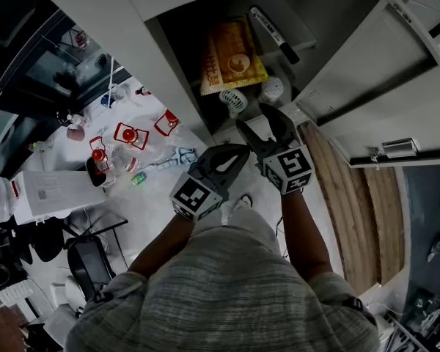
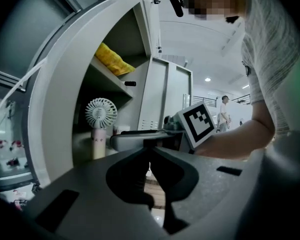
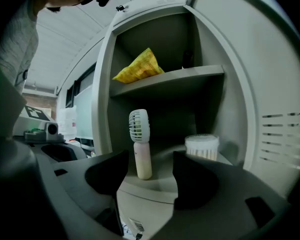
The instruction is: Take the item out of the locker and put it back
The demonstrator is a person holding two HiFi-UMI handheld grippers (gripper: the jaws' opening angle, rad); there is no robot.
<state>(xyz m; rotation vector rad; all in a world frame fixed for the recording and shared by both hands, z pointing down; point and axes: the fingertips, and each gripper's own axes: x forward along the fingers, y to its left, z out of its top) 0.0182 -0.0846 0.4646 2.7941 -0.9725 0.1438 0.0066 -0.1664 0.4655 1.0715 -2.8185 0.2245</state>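
The open locker [image 1: 177,59] holds a small white hand fan [image 1: 233,100] with a pink handle, upright on the lower shelf. In the right gripper view the fan [image 3: 140,144] stands straight ahead, seen between the spread jaws but still beyond their tips. My right gripper [image 1: 255,117] [image 3: 150,171] is open and empty just outside the locker's mouth. My left gripper [image 1: 233,158] [image 2: 151,154] is shut on nothing, lower and to the left; from it the fan [image 2: 101,116] appears at the left.
A round cotton-swab tub [image 3: 202,146] [image 1: 272,89] stands right of the fan. A yellow packet [image 3: 137,69] [image 1: 231,57] and a black marker [image 1: 275,35] lie on the upper shelf. The locker door [image 1: 396,72] hangs open at the right. Bottles [image 1: 114,152] crowd a table at left.
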